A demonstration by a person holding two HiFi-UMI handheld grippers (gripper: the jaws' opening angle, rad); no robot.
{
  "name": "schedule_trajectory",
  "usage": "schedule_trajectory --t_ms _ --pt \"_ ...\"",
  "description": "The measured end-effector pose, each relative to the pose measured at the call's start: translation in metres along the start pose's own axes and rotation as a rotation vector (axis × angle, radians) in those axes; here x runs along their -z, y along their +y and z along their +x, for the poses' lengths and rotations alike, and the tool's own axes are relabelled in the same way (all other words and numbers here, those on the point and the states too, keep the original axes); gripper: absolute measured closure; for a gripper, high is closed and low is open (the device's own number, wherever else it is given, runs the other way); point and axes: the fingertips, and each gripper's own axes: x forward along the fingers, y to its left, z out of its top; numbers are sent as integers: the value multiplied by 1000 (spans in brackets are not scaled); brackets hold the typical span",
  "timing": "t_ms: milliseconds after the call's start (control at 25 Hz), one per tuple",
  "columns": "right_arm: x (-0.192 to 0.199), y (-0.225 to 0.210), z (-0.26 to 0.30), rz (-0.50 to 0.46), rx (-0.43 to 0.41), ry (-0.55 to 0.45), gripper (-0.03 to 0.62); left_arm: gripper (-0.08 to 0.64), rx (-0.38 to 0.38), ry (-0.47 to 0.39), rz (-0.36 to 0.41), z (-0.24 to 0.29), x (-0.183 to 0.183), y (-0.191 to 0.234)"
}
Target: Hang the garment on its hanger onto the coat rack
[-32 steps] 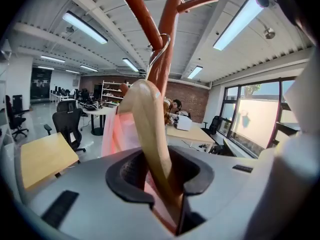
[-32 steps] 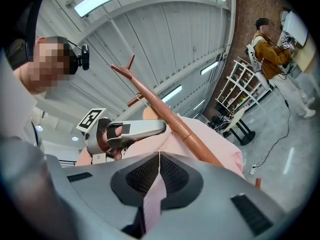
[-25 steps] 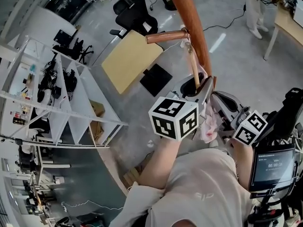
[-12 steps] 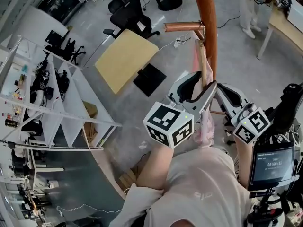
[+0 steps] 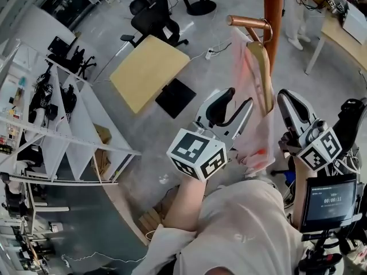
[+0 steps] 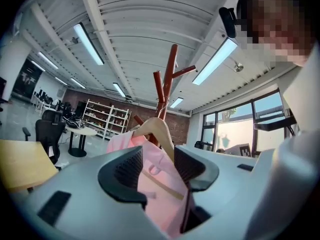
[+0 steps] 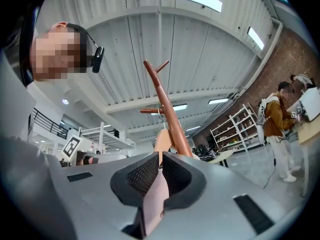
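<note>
- The left hand-held gripper point(image 6: 159, 159) is spread wide, its jaws having just been opening; the pink garment point(image 5: 255, 145) lies in the gap between the pads, which do not press on it.
- The right hand-held gripper point(image 7: 160, 159) is pressed together on a fold of that same pink cloth (the fabric comes out in a thin strip from between the ribbed pads).
- The garment hangs on a wooden hanger point(image 5: 265, 67), which rises just above and ahead of both hand-held grippers. In the head view the cloth drops between the two, nearer the right one.
- The hanger's wire hook appears to sit over a copper-coloured peg point(image 5: 243, 20) of the coat rack point(image 5: 274, 10), up beyond the jaw tips.
- The rack's reddish-brown pole stands straight ahead of the right hand-held gripper and just behind the hanger.
- A yellow tabletop point(image 5: 149, 70) lies on the floor side well to the left of the left hand-held gripper, with a black office chair point(image 5: 155, 13) beyond it.
</note>
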Motion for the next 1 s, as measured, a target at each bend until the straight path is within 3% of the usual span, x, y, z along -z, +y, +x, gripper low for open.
schedule_trajectory --t_ms 120,280,400,560,680,880,1000 --pt "-19 7 2 -13 -16 -3 580 376 -20 -28 -38 -20 2 13" --pt "-54 51 14 -87 -68 -5 578 376 -74 -92 -84 -65 -6 30" --pt "-80 85 35 -112 -168 -22 578 376 -130 -148 -109 -91 -16 44" --pt "-90 150 77 -131 -328 -6 579 377 -225 -191 -78 -145 -31 61" --pt "-77 192 104 -97 -457 16 579 377 -324 -222 -55 -184 -36 73" --pt "-19 265 147 13 -630 98 578 385 -488 -250 -33 -274 -31 92" --pt "23 306 159 73 -710 150 580 538 -641 -266 -52 -339 -18 106"
